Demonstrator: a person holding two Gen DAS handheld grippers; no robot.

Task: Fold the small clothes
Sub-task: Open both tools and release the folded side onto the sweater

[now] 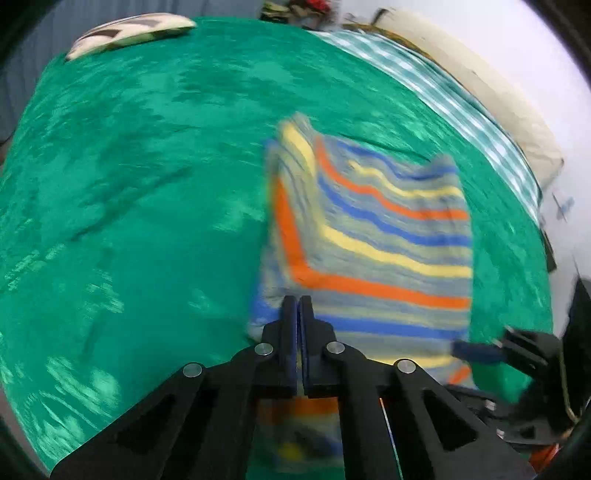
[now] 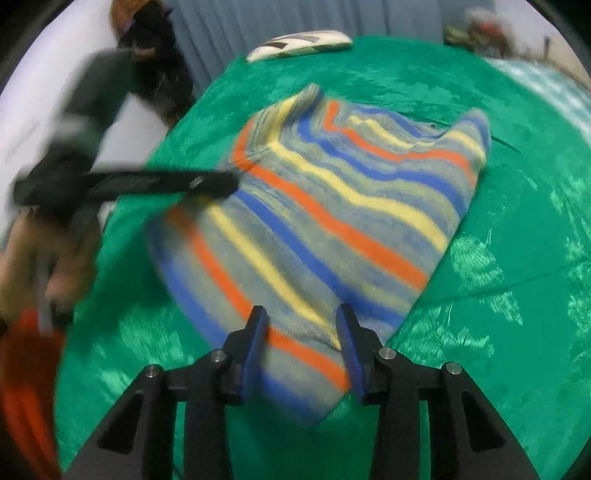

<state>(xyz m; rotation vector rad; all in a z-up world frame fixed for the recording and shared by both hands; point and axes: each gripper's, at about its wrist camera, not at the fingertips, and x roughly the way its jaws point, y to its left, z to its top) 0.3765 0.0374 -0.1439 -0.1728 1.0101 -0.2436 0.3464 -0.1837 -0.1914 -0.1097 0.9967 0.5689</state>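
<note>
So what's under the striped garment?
The striped garment lies on the green cover, which shows all around it. Anything between its folded layers is hidden.

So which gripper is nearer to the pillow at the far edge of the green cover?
Left, though both are far from it. The left gripper, jaws shut, is at the striped garment's near left edge. The right gripper, jaws open, is at its near right end. The pillow lies far left.

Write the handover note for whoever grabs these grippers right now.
Left gripper: fingers together, apparently pinching the near-left edge of the striped garment.
Right gripper: open, straddling its near corner, nothing held.
Garment lies on the green cover, already folded over on the left side, lumpy at the far end.
Left: close the right grip, finish the fold, flatten.
</note>
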